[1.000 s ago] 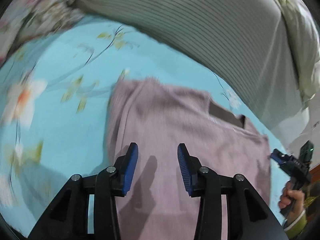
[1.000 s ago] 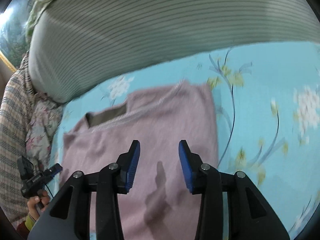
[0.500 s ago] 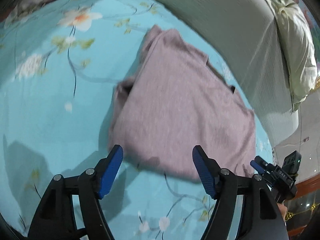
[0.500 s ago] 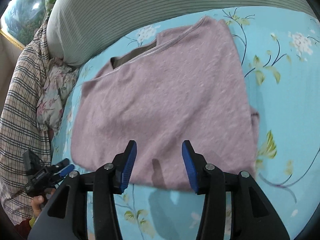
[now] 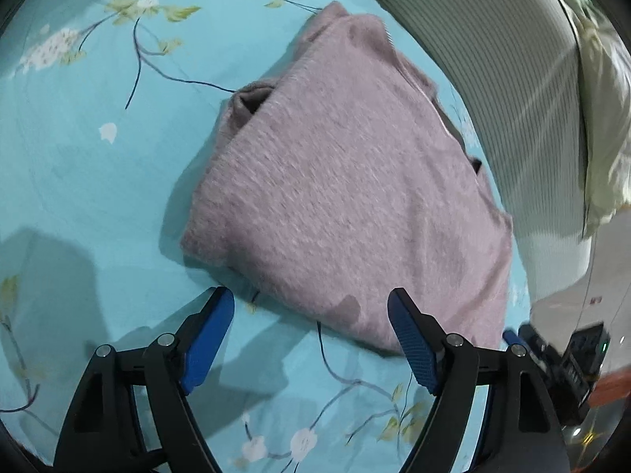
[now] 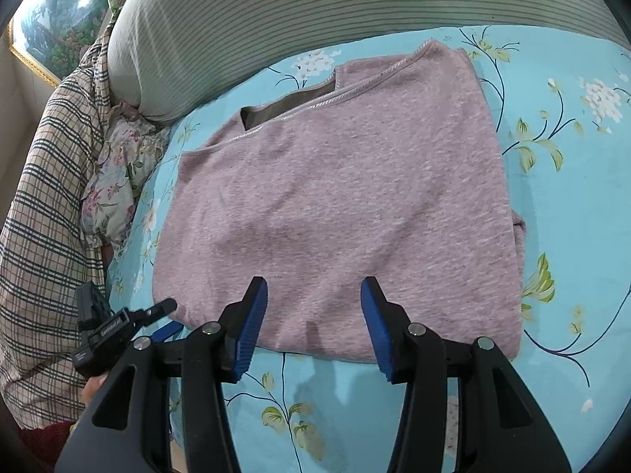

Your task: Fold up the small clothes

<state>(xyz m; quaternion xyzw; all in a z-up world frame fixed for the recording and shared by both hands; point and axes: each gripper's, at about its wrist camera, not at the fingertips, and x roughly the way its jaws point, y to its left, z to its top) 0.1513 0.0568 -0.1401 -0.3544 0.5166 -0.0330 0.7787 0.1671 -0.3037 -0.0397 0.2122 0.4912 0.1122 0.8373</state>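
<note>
A mauve knit top (image 5: 347, 193) lies folded into a rough rectangle on the blue floral bedsheet (image 5: 98, 181). In the right wrist view the top (image 6: 339, 213) shows its neckline at the far edge. My left gripper (image 5: 311, 307) is open and empty, just short of the top's near edge. My right gripper (image 6: 313, 295) is open and empty, its tips over the near hem. The left gripper also shows at the lower left of the right wrist view (image 6: 118, 327). Part of the right gripper shows in the left wrist view (image 5: 560, 354).
A grey striped pillow (image 6: 315, 12) lies behind the top, also in the left wrist view (image 5: 512, 79). A plaid cloth (image 6: 47, 197) and a floral cloth (image 6: 114, 181) lie to the left. A pale quilt (image 5: 603, 118) sits at the far right.
Both grippers have pulled back from over the top toward its near edge. The left jaws have opened wider. The top lies still.
</note>
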